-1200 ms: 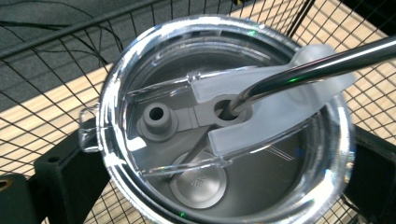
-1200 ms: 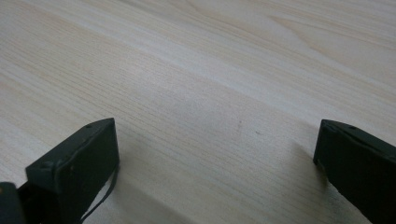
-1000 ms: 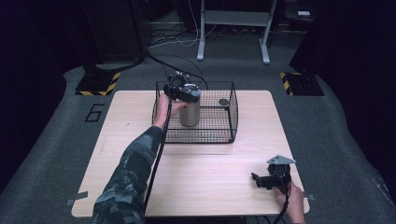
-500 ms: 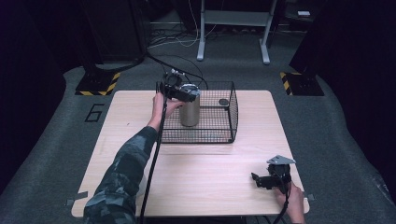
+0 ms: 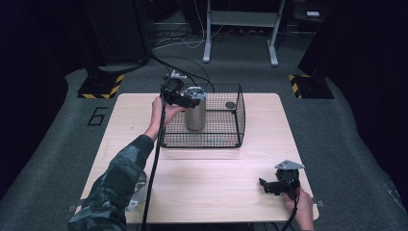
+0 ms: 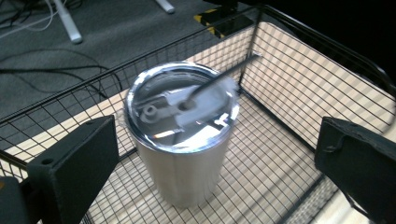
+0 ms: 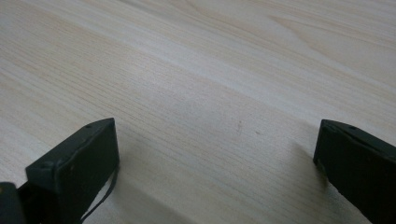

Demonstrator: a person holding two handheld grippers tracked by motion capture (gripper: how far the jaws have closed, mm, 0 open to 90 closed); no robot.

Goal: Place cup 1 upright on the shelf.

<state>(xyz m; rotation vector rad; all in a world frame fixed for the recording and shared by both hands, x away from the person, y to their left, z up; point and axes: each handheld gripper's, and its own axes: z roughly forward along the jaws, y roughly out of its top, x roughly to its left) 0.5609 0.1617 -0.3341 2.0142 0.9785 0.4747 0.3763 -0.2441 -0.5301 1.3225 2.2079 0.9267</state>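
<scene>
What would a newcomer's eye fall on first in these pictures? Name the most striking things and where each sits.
A shiny steel tumbler with a clear lid stands upright inside the black wire basket at the table's far side. The left gripper hovers at its top, jaws open. The right gripper sits low at the near right corner, jaws open.

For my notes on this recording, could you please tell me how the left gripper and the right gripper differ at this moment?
The left gripper is raised over the wire basket, while the right gripper sits low at the table's near edge. The left gripper's jaws flank the steel tumbler without touching it; the right gripper's jaws have only bare wood between them. Both are open and hold nothing.
</scene>
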